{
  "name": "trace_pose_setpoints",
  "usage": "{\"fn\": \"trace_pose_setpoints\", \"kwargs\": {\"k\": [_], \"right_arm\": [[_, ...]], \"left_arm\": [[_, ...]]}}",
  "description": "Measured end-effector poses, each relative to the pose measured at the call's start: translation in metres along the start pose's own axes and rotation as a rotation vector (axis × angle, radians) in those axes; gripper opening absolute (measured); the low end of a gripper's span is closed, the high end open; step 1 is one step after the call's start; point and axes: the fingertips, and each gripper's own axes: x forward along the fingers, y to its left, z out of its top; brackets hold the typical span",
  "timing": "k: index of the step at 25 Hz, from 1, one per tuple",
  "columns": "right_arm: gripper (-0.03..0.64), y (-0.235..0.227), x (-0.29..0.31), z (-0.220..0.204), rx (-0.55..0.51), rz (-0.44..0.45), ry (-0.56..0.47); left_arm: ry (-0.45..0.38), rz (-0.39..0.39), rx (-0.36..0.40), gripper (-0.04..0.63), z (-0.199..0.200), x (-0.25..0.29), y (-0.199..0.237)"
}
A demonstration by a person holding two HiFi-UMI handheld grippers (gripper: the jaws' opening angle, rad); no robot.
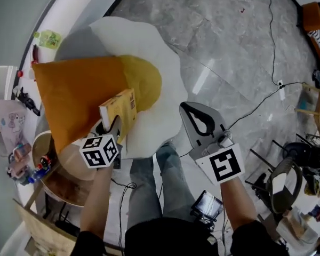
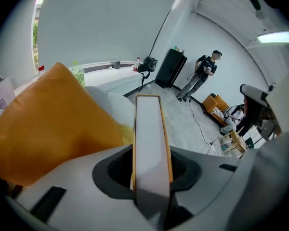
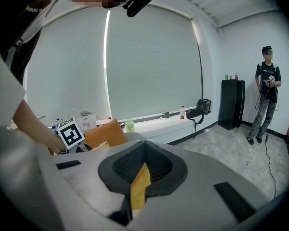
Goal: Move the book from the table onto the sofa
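Observation:
A yellow book point(image 1: 121, 109) stands on edge between the jaws of my left gripper point(image 1: 113, 128), which is shut on its lower end. The book hangs over the white egg-shaped sofa point(image 1: 162, 63), beside an orange cushion point(image 1: 74, 97) and a yellow round cushion point(image 1: 148, 81). In the left gripper view the book's white page edge point(image 2: 151, 129) runs straight out from the left gripper point(image 2: 151, 177), with the orange cushion point(image 2: 53, 124) to its left. My right gripper point(image 1: 188, 109) is shut and holds nothing, over the floor to the right of the sofa; it point(image 3: 142, 148) points toward the windowed wall.
A round wooden table point(image 1: 69, 183) with small items sits at the lower left, just behind the left gripper. A cable point(image 1: 266, 97) crosses the grey floor. Stools and clutter point(image 1: 309, 111) stand at the right. A person point(image 3: 266, 93) stands by a black cabinet point(image 3: 231, 102).

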Motion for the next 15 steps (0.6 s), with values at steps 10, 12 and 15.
{"fn": "trace_pose_setpoints", "kwargs": {"k": [10,12,15], "right_arm": [[0.011,0.017,0.046,-0.07,-0.021,0.042,0.072],[0.01,0.015,0.053,-0.084,-0.017,0.041,0.082],[0.01,0.009,0.063,-0.104,-0.01,0.036,0.095]], "left_arm": [[0.065,-0.001,-0.128,0.152,-0.036,0.071,0.051],[0.074,-0.007,-0.131,0.152,-0.039,0.088,0.055],[0.088,0.003,-0.122,0.152,-0.042,0.112,0.06]]}}
